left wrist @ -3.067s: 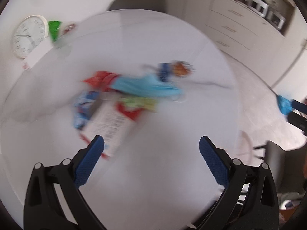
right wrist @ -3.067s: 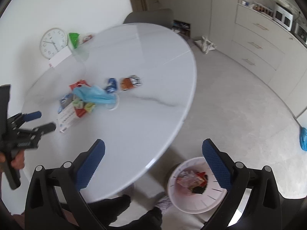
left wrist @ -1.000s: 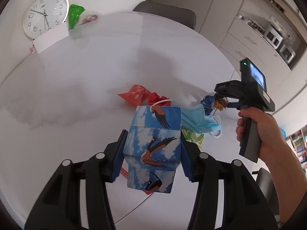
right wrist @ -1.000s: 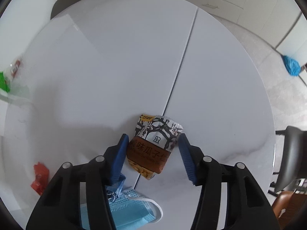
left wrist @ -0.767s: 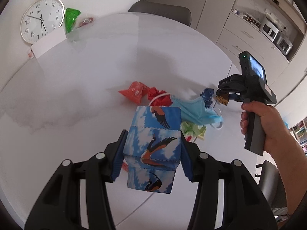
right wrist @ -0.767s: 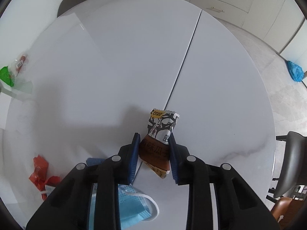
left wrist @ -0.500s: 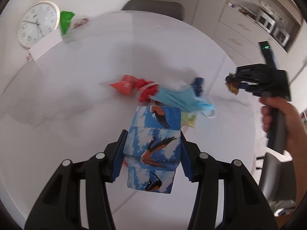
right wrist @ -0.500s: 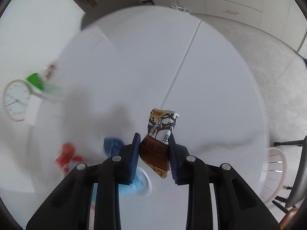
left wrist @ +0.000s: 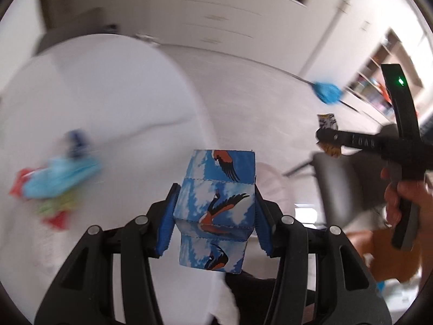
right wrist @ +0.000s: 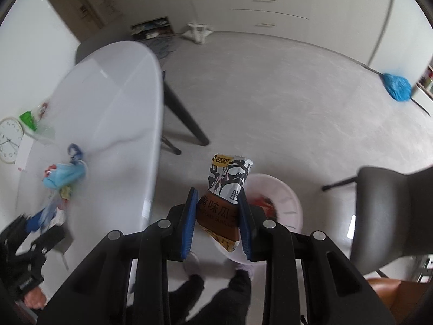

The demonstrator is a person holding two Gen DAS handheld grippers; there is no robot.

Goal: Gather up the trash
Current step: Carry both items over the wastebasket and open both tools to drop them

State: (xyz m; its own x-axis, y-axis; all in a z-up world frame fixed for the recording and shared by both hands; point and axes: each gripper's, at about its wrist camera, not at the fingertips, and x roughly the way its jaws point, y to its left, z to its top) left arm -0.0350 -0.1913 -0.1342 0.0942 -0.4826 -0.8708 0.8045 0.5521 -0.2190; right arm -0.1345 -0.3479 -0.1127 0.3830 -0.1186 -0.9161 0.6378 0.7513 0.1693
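Spreading across the left of both frames, the round white desk [right wrist: 113, 103] carries a blurred heap of litter, a light blue face mask [right wrist: 63, 174] among it. At lower centre of the right wrist frame, the white plastic bin [right wrist: 281, 200] sits on the floor behind the right tongs [right wrist: 217, 218], which are clamped on a brown-and-white snack packet [right wrist: 226, 197], upright, printed with black characters. At lower centre of the left wrist frame, the left tongs [left wrist: 215, 216] are closed on a blue folded carton [left wrist: 216, 205] patterned with birds.
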